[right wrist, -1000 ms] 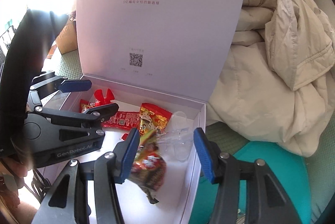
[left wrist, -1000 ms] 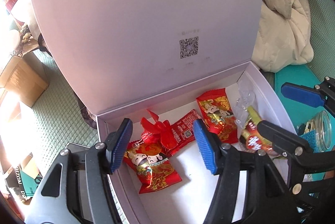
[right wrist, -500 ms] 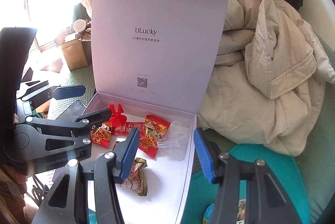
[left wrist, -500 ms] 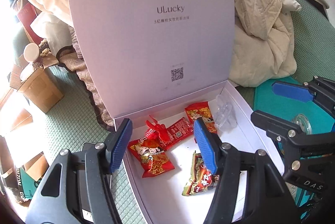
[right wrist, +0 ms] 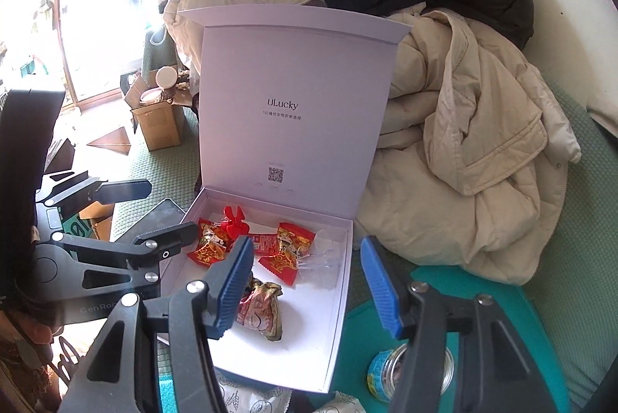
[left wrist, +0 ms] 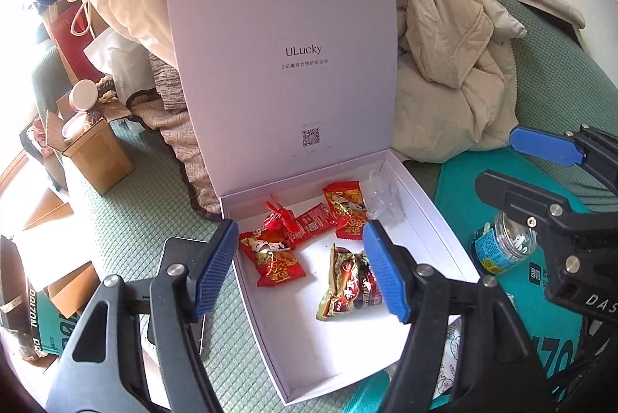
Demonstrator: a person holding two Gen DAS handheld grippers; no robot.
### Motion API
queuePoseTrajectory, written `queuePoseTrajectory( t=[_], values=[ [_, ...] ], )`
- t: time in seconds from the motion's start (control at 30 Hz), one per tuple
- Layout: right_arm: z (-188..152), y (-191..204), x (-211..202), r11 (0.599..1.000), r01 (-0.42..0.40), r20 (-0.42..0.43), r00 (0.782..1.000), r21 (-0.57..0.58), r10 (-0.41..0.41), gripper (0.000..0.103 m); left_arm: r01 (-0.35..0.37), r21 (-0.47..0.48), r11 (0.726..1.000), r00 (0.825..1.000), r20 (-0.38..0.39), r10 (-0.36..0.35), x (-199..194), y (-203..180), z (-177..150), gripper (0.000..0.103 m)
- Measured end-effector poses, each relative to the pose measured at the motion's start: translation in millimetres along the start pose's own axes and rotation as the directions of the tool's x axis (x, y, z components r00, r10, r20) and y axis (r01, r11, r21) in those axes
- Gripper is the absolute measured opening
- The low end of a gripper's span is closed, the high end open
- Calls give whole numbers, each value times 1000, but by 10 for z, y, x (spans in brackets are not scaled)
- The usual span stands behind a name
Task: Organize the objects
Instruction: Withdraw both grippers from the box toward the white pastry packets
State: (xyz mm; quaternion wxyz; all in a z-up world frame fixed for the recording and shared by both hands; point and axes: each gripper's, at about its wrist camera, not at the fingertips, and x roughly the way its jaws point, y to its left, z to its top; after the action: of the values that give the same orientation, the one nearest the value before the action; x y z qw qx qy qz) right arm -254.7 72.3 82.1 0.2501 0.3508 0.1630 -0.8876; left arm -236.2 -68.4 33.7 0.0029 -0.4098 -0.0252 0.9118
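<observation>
A white gift box (left wrist: 436, 216) (right wrist: 340, 293) lies open with its lid (left wrist: 286, 73) upright. Inside lie red snack packets (left wrist: 274, 256) (right wrist: 287, 249), a brown-gold snack packet (left wrist: 349, 287) (right wrist: 260, 308), a red bow (left wrist: 276, 218) and clear plastic pieces (left wrist: 384, 200). My left gripper (left wrist: 301, 268) is open and empty above the box's near-left edge. My right gripper (right wrist: 305, 289) is open and empty above the box's right side. A small glass jar (left wrist: 502, 247) (right wrist: 390, 370) lies on the teal mat to the right of the box.
A pile of beige and black coats (right wrist: 463, 127) lies behind and to the right of the box. A cardboard box (left wrist: 96, 150) with round tins stands at the left. A dark phone or tablet (left wrist: 174, 258) lies by the box's left wall. White packets (right wrist: 247, 395) lie in front.
Both grippers have pulled back and up from the box. The brown-gold packet that was between the right gripper's fingers now lies on the box floor.
</observation>
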Motion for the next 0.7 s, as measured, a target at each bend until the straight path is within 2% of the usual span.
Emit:
queuePoseTrajectory(
  t=[0.27, 0.7],
  values=[
    [-46, 27, -284, 1000, 10, 4, 1000, 1, -10, 62, -24, 0, 1000, 999, 25, 24, -282, -68, -30, 69],
    [-318, 53, -765, 1000, 25, 15, 1000, 2, -25, 67, -16, 15, 1000, 999, 37, 15, -612, -274, -177, 73]
  ],
)
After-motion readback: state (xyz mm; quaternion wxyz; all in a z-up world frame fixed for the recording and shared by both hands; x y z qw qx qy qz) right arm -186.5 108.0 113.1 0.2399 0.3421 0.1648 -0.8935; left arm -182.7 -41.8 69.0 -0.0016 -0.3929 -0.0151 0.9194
